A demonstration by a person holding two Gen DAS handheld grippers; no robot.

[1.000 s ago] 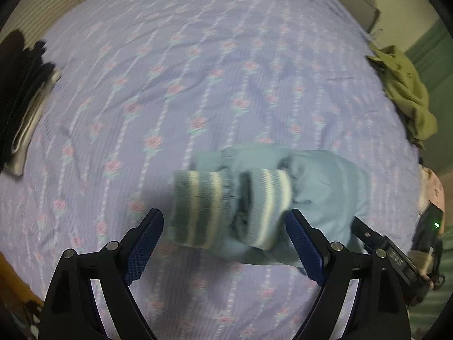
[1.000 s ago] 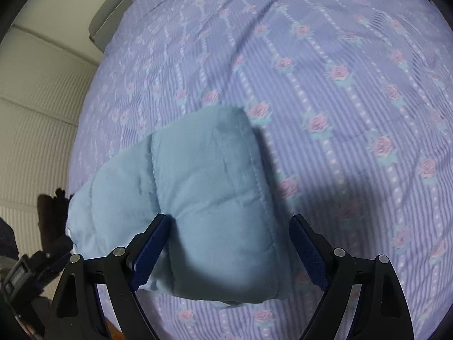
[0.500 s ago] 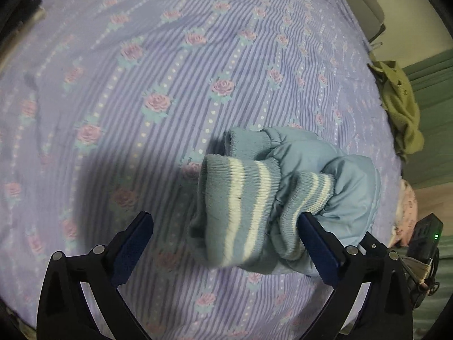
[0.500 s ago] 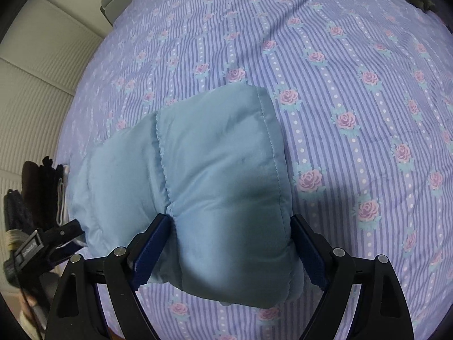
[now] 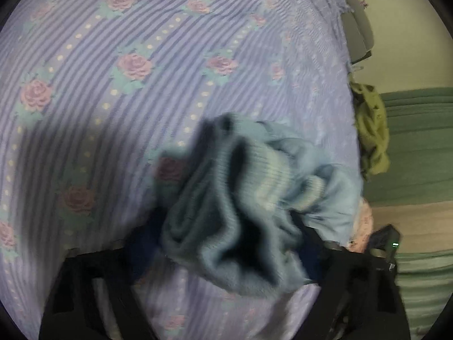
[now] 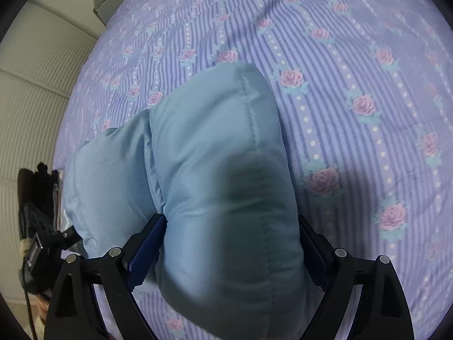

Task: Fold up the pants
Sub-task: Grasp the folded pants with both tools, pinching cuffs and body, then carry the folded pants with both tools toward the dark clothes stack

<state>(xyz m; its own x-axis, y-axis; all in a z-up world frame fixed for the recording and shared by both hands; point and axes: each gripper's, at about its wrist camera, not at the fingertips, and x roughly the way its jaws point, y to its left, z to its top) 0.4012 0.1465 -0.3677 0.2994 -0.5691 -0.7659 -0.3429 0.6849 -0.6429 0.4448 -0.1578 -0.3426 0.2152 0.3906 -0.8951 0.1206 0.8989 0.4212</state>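
Where the padded blue pants lie bundled on the floral striped bed, the right hand-held gripper is seen with its fingers spread wide, the folded body of the garment pressed between them. In the left wrist view, which is blurred, the ribbed striped cuffs are bunched between the fingers of the left hand-held gripper, which are set apart against either side; a firm clamp cannot be confirmed. An olive garment is noted at 3 o'clock, off the bed edge.
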